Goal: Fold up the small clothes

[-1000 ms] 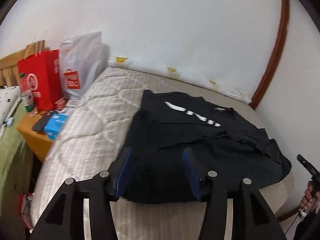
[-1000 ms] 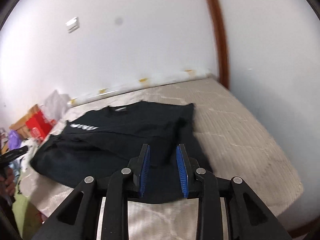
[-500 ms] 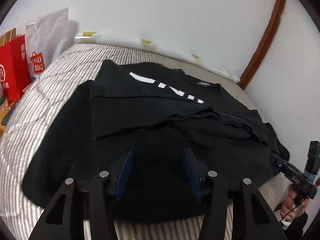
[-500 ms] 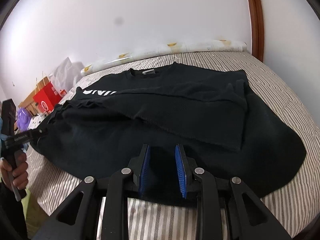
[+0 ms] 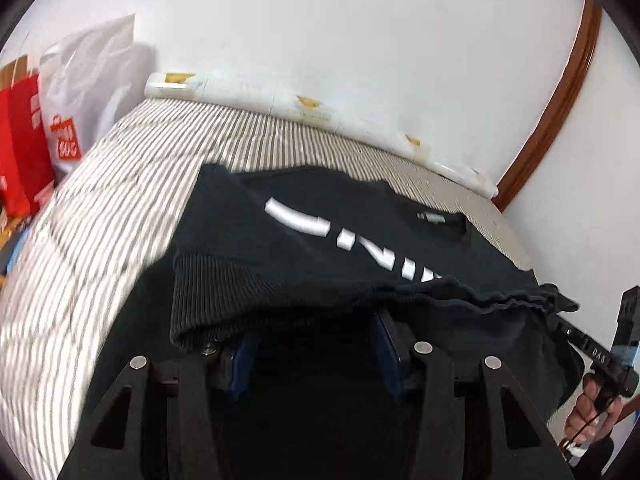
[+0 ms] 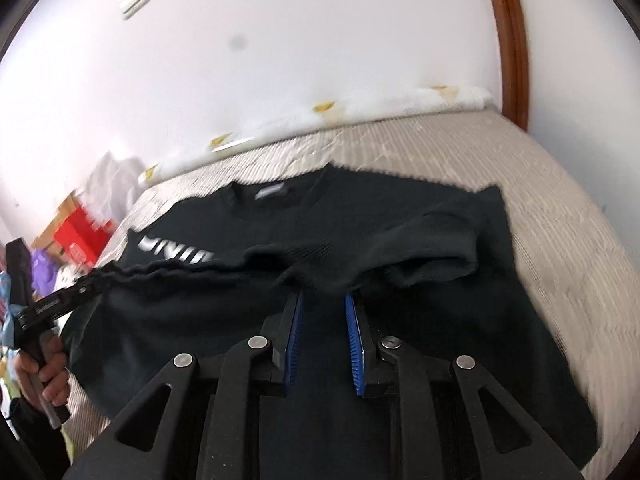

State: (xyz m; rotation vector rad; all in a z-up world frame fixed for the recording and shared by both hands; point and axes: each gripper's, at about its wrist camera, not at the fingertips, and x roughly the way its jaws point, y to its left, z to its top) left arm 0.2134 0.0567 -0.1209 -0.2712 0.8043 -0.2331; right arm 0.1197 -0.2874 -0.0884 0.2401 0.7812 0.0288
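A black sweater [image 5: 320, 240] with white lettering lies on the striped mattress [image 5: 100, 220], its ribbed lower part folded back over the body. My left gripper [image 5: 316, 320] is low over the cloth, jaws apart, with the blue fingertips hidden under the ribbed fold. In the right wrist view the same sweater [image 6: 400, 240] fills the middle. My right gripper [image 6: 322, 300] has its jaws closing, the tips at the fold's bunched edge, and a gap still shows between the pads. A hand [image 6: 44, 372] holds the left gripper [image 6: 90, 282] at the sweater's left edge.
A red paper bag [image 5: 20, 152] and a white plastic bag [image 5: 88, 92] stand beside the mattress at the left. White wall runs behind the bed, with a brown wooden frame [image 5: 560, 92] at the right. Bare mattress [image 6: 560, 220] shows right of the sweater.
Both grippers have come forward and down onto the sweater. The ribbed fold now covers the left fingertips and reaches the right ones. The right jaws have narrowed a little.
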